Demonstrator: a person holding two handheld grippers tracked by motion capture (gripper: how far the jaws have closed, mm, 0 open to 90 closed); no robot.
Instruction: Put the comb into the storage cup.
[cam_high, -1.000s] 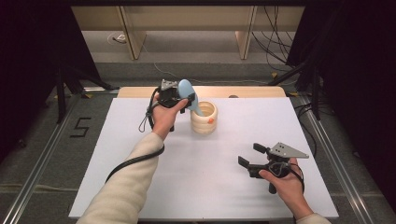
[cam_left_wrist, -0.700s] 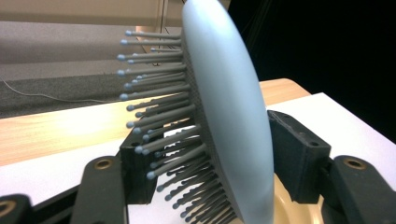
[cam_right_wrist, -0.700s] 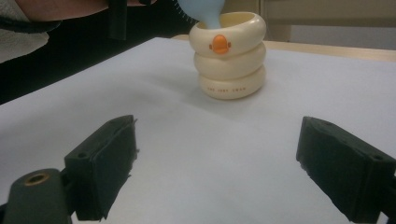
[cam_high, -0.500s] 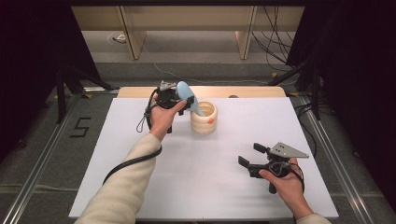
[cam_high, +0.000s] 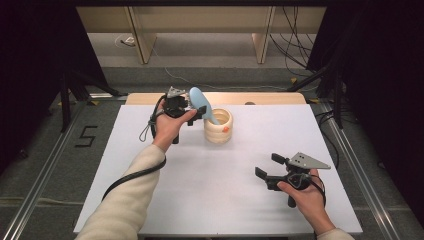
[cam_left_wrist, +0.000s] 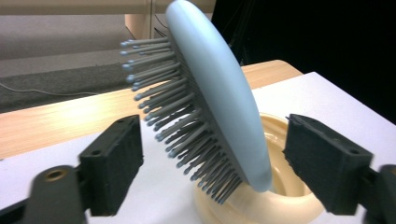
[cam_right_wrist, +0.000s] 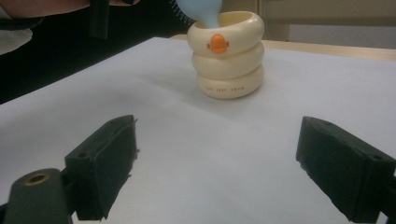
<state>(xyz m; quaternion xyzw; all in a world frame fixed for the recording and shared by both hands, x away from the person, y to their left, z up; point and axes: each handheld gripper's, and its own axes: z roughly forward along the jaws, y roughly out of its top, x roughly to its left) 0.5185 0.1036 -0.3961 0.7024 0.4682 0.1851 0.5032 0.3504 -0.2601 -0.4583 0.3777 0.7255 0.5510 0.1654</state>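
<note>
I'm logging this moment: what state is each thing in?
Hairbrush: leaning handle-down in the holder, tilted, bristles out, free of both pads.
Duck holder: upright on the white table.
Left gripper: fingers have just been opening, clear of the brush.
Right gripper: open, empty.

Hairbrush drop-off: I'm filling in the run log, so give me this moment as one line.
hairbrush: handle in cream holder, leaning | left gripper: jaws just opening, clear of brush | right gripper: open, idle
</note>
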